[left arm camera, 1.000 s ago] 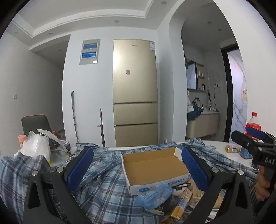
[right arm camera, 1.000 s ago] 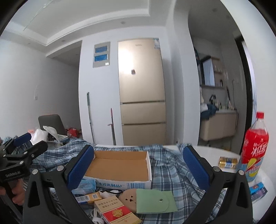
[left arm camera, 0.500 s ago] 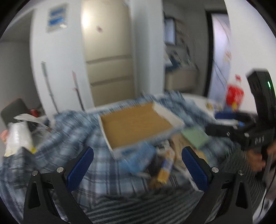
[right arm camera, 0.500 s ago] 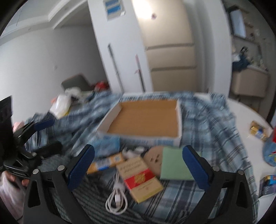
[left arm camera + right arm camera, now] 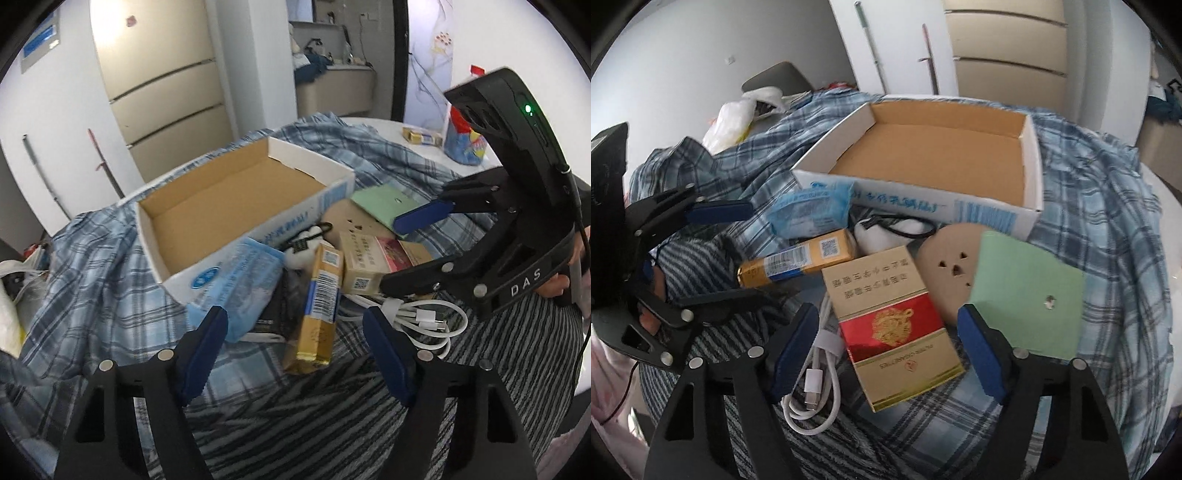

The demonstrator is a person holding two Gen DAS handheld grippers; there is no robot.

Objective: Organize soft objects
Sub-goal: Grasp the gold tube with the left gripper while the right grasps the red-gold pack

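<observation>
An empty open cardboard box (image 5: 236,206) (image 5: 942,155) lies on a blue plaid cloth (image 5: 92,277) (image 5: 1108,206). In front of it lie a blue tissue pack (image 5: 240,284) (image 5: 809,214), a gold box (image 5: 317,306) (image 5: 798,258), a red-and-gold carton (image 5: 890,332) (image 5: 369,262), a white cable (image 5: 424,321) (image 5: 812,376), a green pouch (image 5: 1027,299) (image 5: 388,203) and a white soft thing (image 5: 303,251) (image 5: 882,232). My left gripper (image 5: 295,339) (image 5: 720,251) is open above the gold box. My right gripper (image 5: 886,339) (image 5: 406,251) is open over the carton.
A striped grey cloth (image 5: 314,424) (image 5: 701,258) lies nearest me. A red drink bottle (image 5: 461,136) and a small gold pack (image 5: 421,136) stand on the white table at the far right. A white plastic bag (image 5: 731,122) and a chair (image 5: 775,77) are at the left.
Both grippers have tilted down and moved in close over the pile in front of the box. The view went from the room to the objects. Both jaws stay open.
</observation>
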